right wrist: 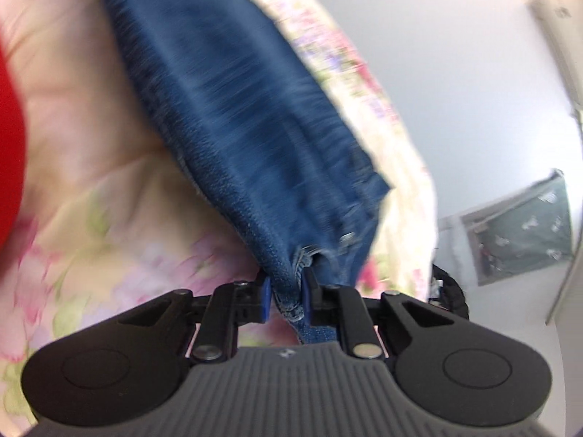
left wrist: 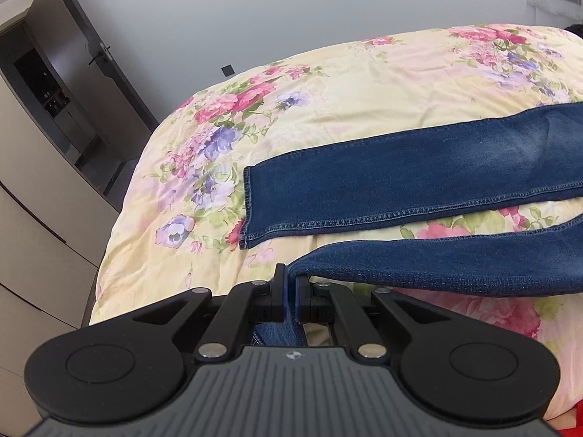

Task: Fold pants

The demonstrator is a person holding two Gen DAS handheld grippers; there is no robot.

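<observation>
Blue denim pants (left wrist: 419,178) lie on a floral bedspread (left wrist: 328,91). One leg lies flat, its hem toward the left. My left gripper (left wrist: 290,284) is shut on the hem end of the other leg (left wrist: 455,262) and holds it lifted above the bed. In the right wrist view my right gripper (right wrist: 286,291) is shut on a bunched waist part of the pants (right wrist: 237,109), near a metal rivet. The denim hangs taut away from it and is blurred by motion.
The bed's left edge drops off near a beige wardrobe (left wrist: 32,200) and a dark door (left wrist: 94,65). A grey wall (left wrist: 255,7) stands behind the bed. Something red (right wrist: 9,145) sits at the left edge of the right wrist view.
</observation>
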